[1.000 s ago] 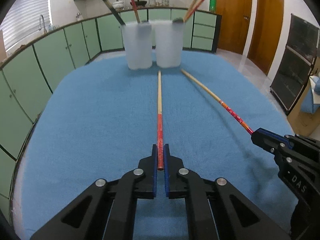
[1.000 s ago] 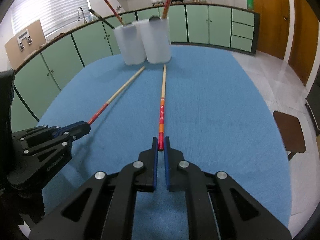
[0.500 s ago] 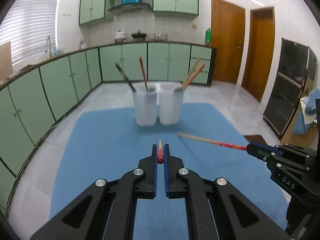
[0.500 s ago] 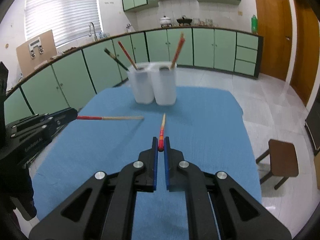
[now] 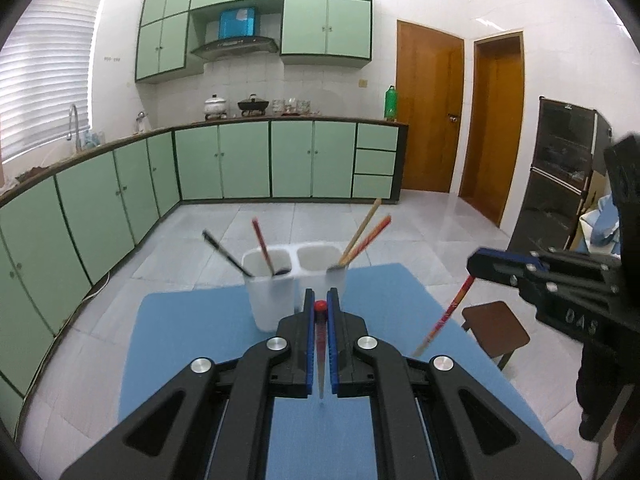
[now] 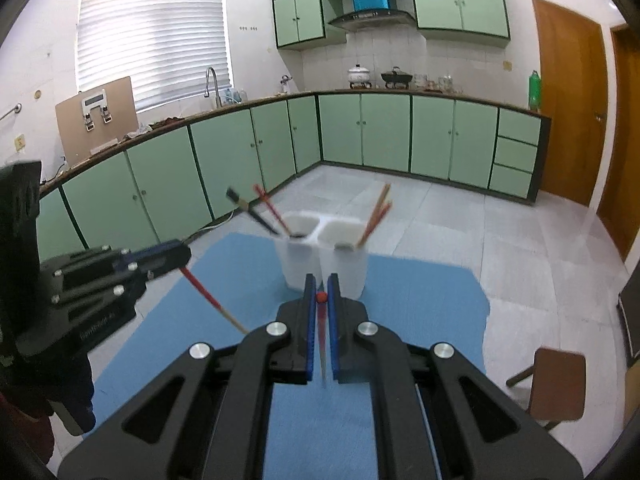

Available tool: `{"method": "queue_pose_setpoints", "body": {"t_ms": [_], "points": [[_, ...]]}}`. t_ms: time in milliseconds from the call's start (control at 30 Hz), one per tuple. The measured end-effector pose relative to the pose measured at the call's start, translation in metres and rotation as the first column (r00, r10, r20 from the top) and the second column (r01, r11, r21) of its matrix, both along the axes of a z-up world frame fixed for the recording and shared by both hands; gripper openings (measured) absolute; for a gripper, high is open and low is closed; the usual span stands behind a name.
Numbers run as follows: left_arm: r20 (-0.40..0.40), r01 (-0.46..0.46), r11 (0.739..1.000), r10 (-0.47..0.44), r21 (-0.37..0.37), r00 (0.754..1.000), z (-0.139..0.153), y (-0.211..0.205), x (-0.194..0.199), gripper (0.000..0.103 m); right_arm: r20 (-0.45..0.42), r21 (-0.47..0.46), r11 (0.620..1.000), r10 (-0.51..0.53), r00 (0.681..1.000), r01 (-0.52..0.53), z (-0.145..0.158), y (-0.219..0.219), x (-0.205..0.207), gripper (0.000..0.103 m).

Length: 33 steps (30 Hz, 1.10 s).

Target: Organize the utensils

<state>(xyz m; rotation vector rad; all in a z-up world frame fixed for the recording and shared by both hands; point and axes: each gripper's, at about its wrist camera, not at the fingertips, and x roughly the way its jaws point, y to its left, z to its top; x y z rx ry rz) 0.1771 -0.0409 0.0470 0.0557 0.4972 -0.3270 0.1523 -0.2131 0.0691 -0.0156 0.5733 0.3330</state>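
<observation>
Wooden red-ended chopsticks: one [image 5: 320, 344] clamped in the left gripper [image 5: 320, 308], another [image 6: 322, 340] in the right gripper [image 6: 321, 298], fingers shut at the red ends. Judged light, stiff, smooth; end-held, each may pivot.

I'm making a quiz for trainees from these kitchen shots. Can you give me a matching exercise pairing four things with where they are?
Things:
1. left gripper
2. black utensil
3. tan chopstick
4. green bottle

Places or states:
A. on the counter by the door
B. leaning in the right cup
C. shut on a red-ended chopstick
D. leaning in the left cup

Pairs: 1-C, 2-D, 3-B, 4-A
</observation>
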Motion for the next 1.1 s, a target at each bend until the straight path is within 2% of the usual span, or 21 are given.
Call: {"method": "queue_pose_setpoints", "body": {"t_ms": [200, 400, 567, 667, 800, 1100], "points": [[0.041, 0.033, 0.999, -0.032, -0.014, 0.999, 0.029, -0.003, 0.021, 0.006, 0.021, 0.030, 0.999, 0.021, 1.000, -0.022, 0.041, -0.004, 0.033, 0.005], [0.152, 0.034, 0.999, -0.034, 0.004, 0.988, 0.078, -0.009, 0.047, 0.006, 0.135, 0.069, 0.998, 0.003, 0.991, -0.012, 0.092, -0.005, 0.068, 0.005], [0.190, 0.018, 0.999, -0.026, 0.043, 0.981, 0.100, -0.015, 0.071, 0.006, 0.209, 0.080, 0.997, -0.030, 0.978, 0.013, 0.113, -0.002, 0.104, 0.005], [0.196, 0.001, 0.998, -0.013, 0.064, 0.980, 0.100, -0.016, 0.088, 0.006, 0.227, 0.087, 0.996, -0.039, 0.973, 0.020, 0.113, 0.000, 0.129, 0.005], [0.159, -0.006, 0.998, -0.005, 0.068, 0.987, 0.087, -0.017, 0.116, 0.006, 0.214, 0.080, 0.996, -0.050, 0.976, 0.034, 0.096, 0.003, 0.158, 0.005], [0.032, -0.003, 0.997, 0.001, 0.071, 0.999, 0.045, -0.015, 0.160, 0.006, 0.102, 0.034, 0.999, -0.044, 0.994, 0.041, 0.038, 0.010, 0.190, 0.005]]}}
